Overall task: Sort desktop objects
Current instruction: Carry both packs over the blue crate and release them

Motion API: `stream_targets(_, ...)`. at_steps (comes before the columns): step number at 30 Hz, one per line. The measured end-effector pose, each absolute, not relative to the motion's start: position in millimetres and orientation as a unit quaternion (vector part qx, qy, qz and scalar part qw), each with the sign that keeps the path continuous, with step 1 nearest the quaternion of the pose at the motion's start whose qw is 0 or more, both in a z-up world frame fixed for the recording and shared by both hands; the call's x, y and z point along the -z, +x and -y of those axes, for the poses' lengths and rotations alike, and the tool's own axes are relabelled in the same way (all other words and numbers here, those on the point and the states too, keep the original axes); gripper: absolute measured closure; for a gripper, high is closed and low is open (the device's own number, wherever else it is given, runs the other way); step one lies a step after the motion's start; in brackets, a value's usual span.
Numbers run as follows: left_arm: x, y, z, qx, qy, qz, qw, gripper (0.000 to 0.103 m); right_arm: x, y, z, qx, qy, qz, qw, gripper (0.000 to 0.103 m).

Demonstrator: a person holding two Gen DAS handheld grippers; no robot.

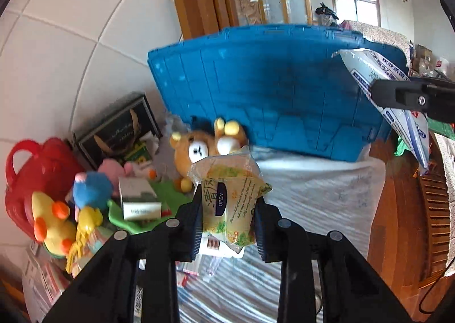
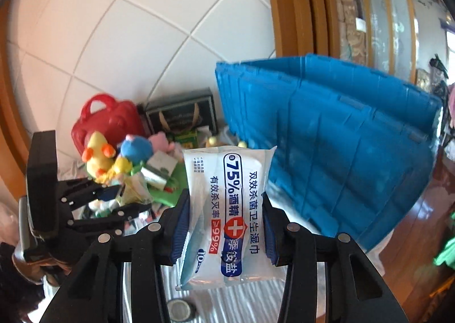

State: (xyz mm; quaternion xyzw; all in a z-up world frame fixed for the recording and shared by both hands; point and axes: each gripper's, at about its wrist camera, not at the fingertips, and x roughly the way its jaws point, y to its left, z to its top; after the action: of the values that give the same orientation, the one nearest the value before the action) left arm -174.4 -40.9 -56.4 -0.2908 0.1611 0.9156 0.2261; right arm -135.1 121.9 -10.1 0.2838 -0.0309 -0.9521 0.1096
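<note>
**A:** Packs of wipes, two of them, one per gripper. How were the fingers set?

**B:** The left gripper (image 1: pixel 229 216) had both pads pressed against the sides of one yellow-green wet-wipe pack (image 1: pixel 231 199) with an "OPEN" tab, held up off the table. The right gripper (image 2: pixel 226 226) was clamped on one white-and-blue alcohol wipe pack (image 2: pixel 227 209) marked 75%, also lifted clear.

**A:** And just beyond the fingers?

**B:** Behind the yellow-green pack lay one brown teddy bear (image 1: pixel 199 149), touching the foot of one big blue plastic crate (image 1: pixel 270 89). The crate stood on the white-covered table (image 1: pixel 312 195), near both held packs.

**A:** Further out, to the left?

**B:** A pile of toys: one yellow duck plush (image 1: pixel 52 220), one blue round plush (image 1: pixel 91 188), one pink plush (image 1: pixel 112 168). One small white box (image 1: pixel 139 202) rested on a green sheet beside them. Behind stood one red plastic handbag (image 1: pixel 34 175) and one dark framed box (image 1: pixel 119 126), both against the white tiled wall (image 1: pixel 71 38).

**A:** Could each camera see the other gripper?

**B:** Yes. From the right wrist, the left one showed at the left edge; from the left wrist, the alcohol pack hung at the upper right.
</note>
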Motion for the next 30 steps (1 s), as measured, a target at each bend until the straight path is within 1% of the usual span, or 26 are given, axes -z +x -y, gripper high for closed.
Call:
stream_targets(7,-25.8,-208.0,-27.8,-0.93,-0.196,-0.178,0.255,0.074,-74.6,-138.2,-179.2,0.979,0.184,0.049,0.07,0.06)
stream_targets(12,-70.1,-246.4,-97.1,-0.933,-0.159,-0.178,0.269,0.073,-106.3,-168.5,-230.3,0.986,0.154,0.047,0.045,0.059)
stream_targets(15,-87.1,-275.1,-139.9,-0.931,-0.152,-0.182,0.277,0.069,-112.1,-191.7,-263.4,0.986,0.157,0.047,0.033,0.059)
stream_targets(17,-94.9,-295.4,-162.7,-0.935,-0.151,-0.179,0.266,0.058,-112.7,-208.8,-287.0,0.985,0.163,0.054,0.027,0.058)
stream_targets(18,-97.9,-306.6,-172.8,-0.937,-0.155,-0.178,0.258,0.041,-111.7,-216.6,-297.4,0.983,0.172,0.057,0.023,0.056)
stream_targets(19,-101.3,-315.6,-182.0,-0.938,-0.158,-0.174,0.255,0.032,-109.3,-226.9,-307.6,0.981,0.183,0.059,0.017,0.052)
stream_targets(20,-104.8,-321.9,-188.4,-0.939,-0.159,-0.17,0.251,0.03,-109.2,-230.0,-317.8,0.981,0.184,0.062,0.012,0.04)
stream_targets(21,-108.0,-328.2,-192.6,-0.942,-0.157,-0.166,0.247,0.03,-108.8,-233.8,-326.7,0.982,0.181,0.063,0.007,0.033)
stream_targets(22,-111.2,-332.0,-194.9,-0.944,-0.153,-0.16,0.244,0.027,-110.8,-231.5,-335.3,0.983,0.174,0.062,0.003,0.028)
stream_targets(23,-113.8,-334.1,-195.7,-0.946,-0.15,-0.153,0.243,0.025,-111.9,-230.4,-342.2,0.984,0.167,0.062,0.0,0.026)
stream_targets(27,-120.2,-336.8,-191.6,-0.953,-0.146,-0.13,0.23,0.025,-116.4,-224.9,-368.0,0.986,0.148,0.08,0.001,0.016)
stream_targets(28,-120.6,-336.3,-189.3,-0.954,-0.147,-0.124,0.23,0.025,-116.0,-224.2,-373.9,0.985,0.147,0.092,0.006,0.009)
stream_targets(29,-120.3,-335.4,-187.2,-0.955,-0.147,-0.119,0.228,0.025,-115.0,-222.9,-379.6,0.984,0.145,0.107,0.01,0.0)
stream_targets(30,-119.8,-333.3,-185.0,-0.957,-0.145,-0.118,0.224,0.025,-114.0,-221.4,-383.7,0.983,0.14,0.119,0.016,0.0)
